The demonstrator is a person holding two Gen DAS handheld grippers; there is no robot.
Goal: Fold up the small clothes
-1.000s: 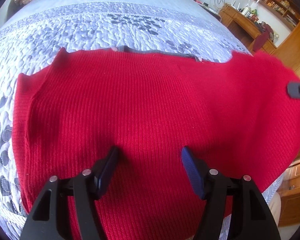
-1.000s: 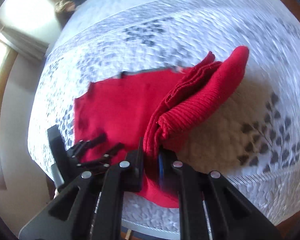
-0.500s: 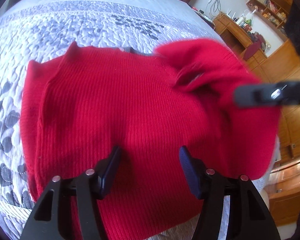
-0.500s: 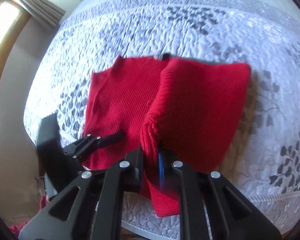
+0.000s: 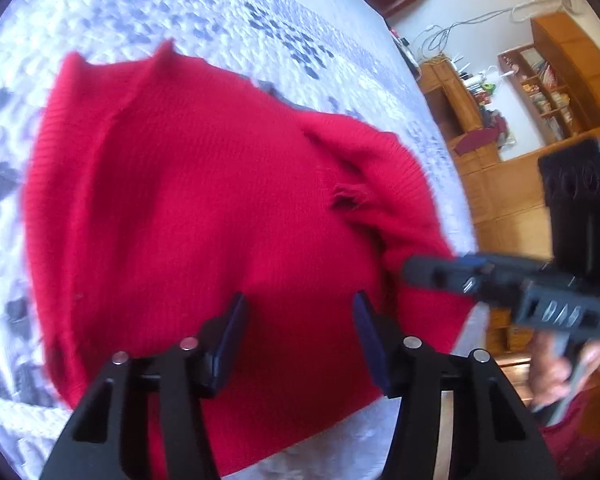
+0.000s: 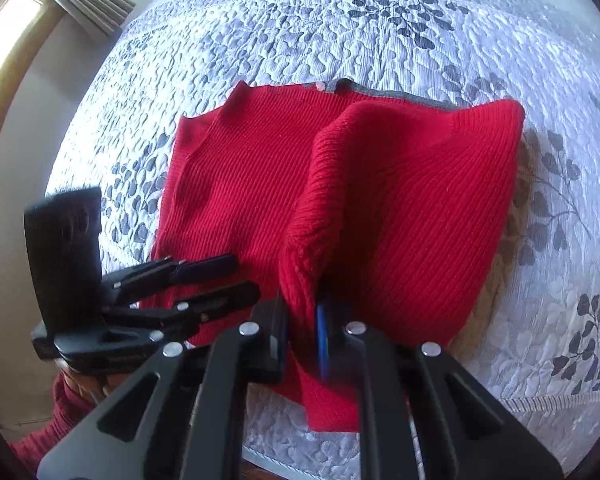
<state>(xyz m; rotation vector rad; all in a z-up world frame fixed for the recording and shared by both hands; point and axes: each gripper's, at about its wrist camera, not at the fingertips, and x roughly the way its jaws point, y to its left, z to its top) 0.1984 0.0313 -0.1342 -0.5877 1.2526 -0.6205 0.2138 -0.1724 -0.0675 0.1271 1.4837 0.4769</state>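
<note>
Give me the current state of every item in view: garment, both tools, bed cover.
red sweater: lying on the bed, its right part lifted and partly folded over toward the middle
right tool: shut on the sweater's lifted fold
left tool: open, above the sweater, gripping nothing
quilted bedspread: spread flat under the sweater

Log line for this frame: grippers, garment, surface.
left gripper: open, over garment | right gripper: shut on red sweater, right side folded inward | surface: quilted bedspread
</note>
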